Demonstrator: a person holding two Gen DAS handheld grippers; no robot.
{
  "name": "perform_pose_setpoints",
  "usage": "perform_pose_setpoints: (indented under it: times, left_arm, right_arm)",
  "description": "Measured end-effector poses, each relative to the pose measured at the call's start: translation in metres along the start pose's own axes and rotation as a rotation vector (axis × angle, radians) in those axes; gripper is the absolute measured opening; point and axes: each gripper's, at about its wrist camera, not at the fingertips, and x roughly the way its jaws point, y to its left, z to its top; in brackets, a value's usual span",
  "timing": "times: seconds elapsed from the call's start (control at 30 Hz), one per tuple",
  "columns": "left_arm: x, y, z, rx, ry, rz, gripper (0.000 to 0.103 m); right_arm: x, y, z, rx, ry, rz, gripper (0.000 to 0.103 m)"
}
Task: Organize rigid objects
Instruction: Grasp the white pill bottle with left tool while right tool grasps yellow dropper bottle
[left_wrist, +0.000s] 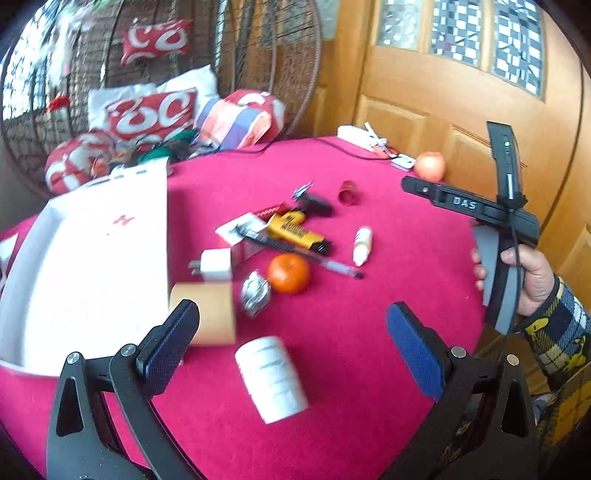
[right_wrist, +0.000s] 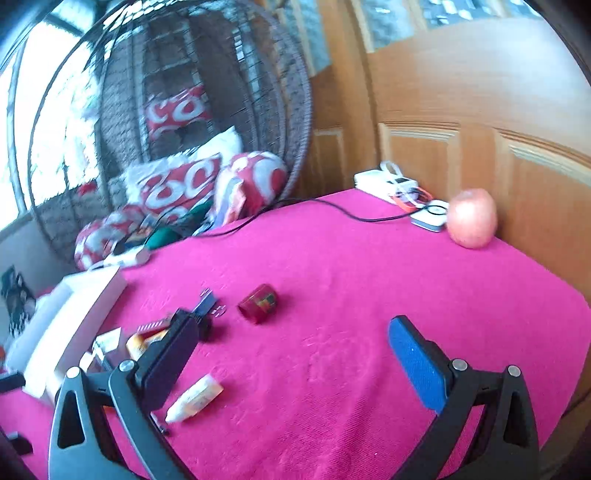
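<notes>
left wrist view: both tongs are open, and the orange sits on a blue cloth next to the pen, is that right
Not quite. The cloth is pink-red, not blue; the left wrist view shows it plainly. The rest holds: the orange sits on it beside the pen, the left tongs are open, and the right tongs are open in the right wrist view.

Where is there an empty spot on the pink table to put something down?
The right side of the table is bare: the wide stretch between the small red cup and the apple. The left is crowded around the white box, orange, pen and yellow tool.
</notes>
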Motion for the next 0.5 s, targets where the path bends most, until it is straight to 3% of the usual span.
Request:
perform_pose_setpoints:
  times: [0.1, 0.23, 0.3, 0.37, 0.43, 0.5]
  left_arm:
    - [0.009, 0.017, -0.019, -0.071, 0.070, -0.005, 0.102]
    - [0.022, 0.018, -0.024, -0.083, 0.122, -0.025, 0.095]
    - [0.031, 0.013, -0.023, -0.072, 0.144, -0.035, 0.092]
    - [0.040, 0.007, -0.023, -0.060, 0.178, -0.038, 0.079]
    - [0.044, 0.007, -0.027, -0.064, 0.192, -0.041, 0.075]
    - [0.051, 0.006, -0.027, -0.063, 0.209, -0.045, 0.065]
  right_arm:
    - [0.015, 0.023, -0.003, -0.079, 0.115, 0.077, 0.103]
    - [0.034, 0.041, -0.014, -0.080, 0.227, 0.128, 0.102]
    - [0.043, 0.050, -0.015, -0.086, 0.257, 0.134, 0.091]
    - [0.048, 0.056, -0.018, -0.097, 0.287, 0.128, 0.074]
    - [0.054, 0.061, -0.023, -0.101, 0.323, 0.121, 0.065]
    - [0.058, 0.065, -0.028, -0.114, 0.347, 0.112, 0.057]
